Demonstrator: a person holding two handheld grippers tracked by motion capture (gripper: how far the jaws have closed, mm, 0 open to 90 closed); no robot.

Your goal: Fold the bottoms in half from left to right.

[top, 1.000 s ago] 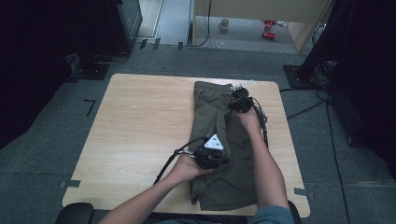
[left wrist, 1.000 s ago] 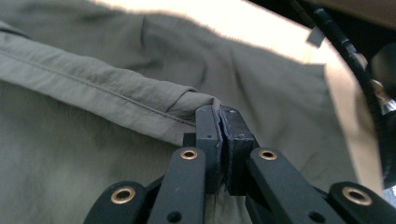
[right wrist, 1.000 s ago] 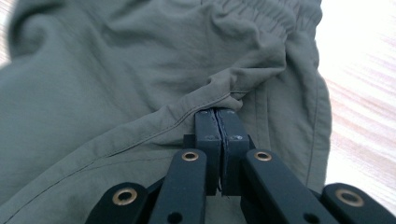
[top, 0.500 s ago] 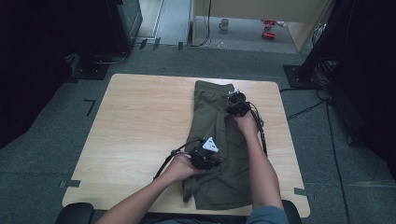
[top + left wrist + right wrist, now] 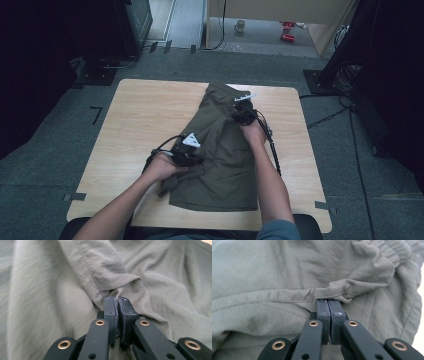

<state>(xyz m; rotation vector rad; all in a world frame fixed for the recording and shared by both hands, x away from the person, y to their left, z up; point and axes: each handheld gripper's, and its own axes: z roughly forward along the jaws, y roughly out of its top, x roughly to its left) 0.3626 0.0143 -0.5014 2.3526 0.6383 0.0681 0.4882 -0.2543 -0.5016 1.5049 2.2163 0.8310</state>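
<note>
Olive-green shorts point(image 5: 225, 155) lie folded lengthwise on the wooden table point(image 5: 140, 115), waistband toward the far edge. My left gripper point(image 5: 192, 159) sits at the shorts' left side, shut on a stitched hem fold of the fabric point(image 5: 105, 290); its tips point(image 5: 117, 300) pinch the cloth. My right gripper point(image 5: 243, 114) is near the waistband end, shut on a seamed edge of the shorts point(image 5: 332, 293), its tips point(image 5: 329, 302) pressed together on the cloth, with the gathered elastic waistband point(image 5: 387, 250) just beyond.
Bare table top lies to the left of the shorts and in a strip at the right point(image 5: 295, 145). Black cables point(image 5: 272, 145) trail from the grippers across the table. Dark equipment stands around the table on the grey floor.
My left gripper has moved leftward and toward the near edge, dragging the shorts' folded edge with it. The right gripper has shifted a little near the waistband, still holding the fabric.
</note>
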